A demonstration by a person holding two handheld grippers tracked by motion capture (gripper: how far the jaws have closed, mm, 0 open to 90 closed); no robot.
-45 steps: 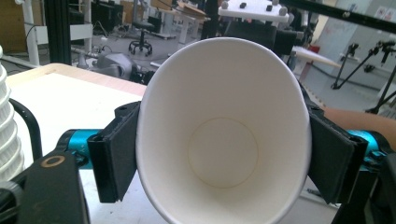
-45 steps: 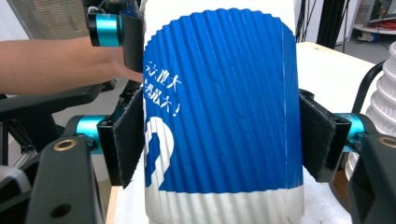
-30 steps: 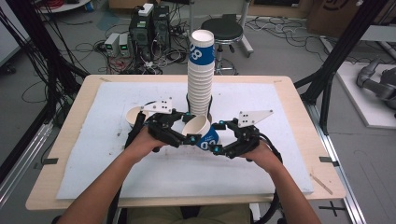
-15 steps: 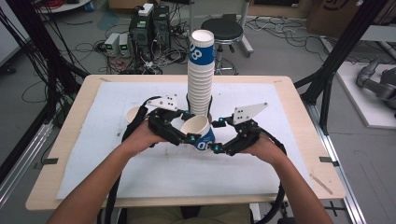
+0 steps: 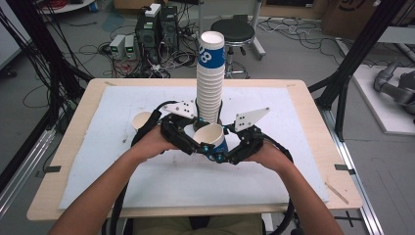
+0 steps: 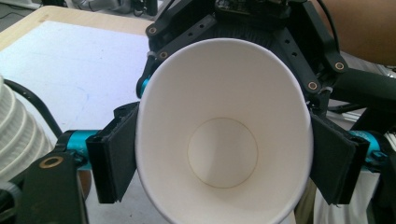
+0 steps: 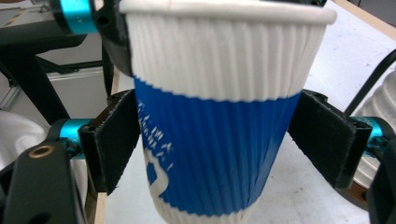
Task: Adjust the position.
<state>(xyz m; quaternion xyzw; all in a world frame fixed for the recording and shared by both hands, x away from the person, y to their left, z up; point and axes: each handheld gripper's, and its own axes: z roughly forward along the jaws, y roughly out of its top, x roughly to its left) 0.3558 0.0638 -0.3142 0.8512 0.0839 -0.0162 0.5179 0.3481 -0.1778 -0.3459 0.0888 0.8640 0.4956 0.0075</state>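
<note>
Two grippers sharing one cup over the white mat

The left gripper (image 5: pixel 195 142), jaws just easing wider, and right gripper (image 5: pixel 226 149) are both clamping the ribbed blue-and-white paper cup (image 5: pixel 211 139) above the wooden table (image 5: pixel 323 161), just before the tall cup stack (image 5: pixel 210 78); cables and computers are littering the floor (image 5: pixel 293 54).

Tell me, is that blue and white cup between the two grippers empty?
Empty. The left gripper view looks straight into the cup, showing its bare white bottom and nothing inside.

stool (image 5: pixel 235 32) | computer towers (image 5: pixel 155 24) | perhaps cardboard box (image 5: pixel 350 14)
</note>
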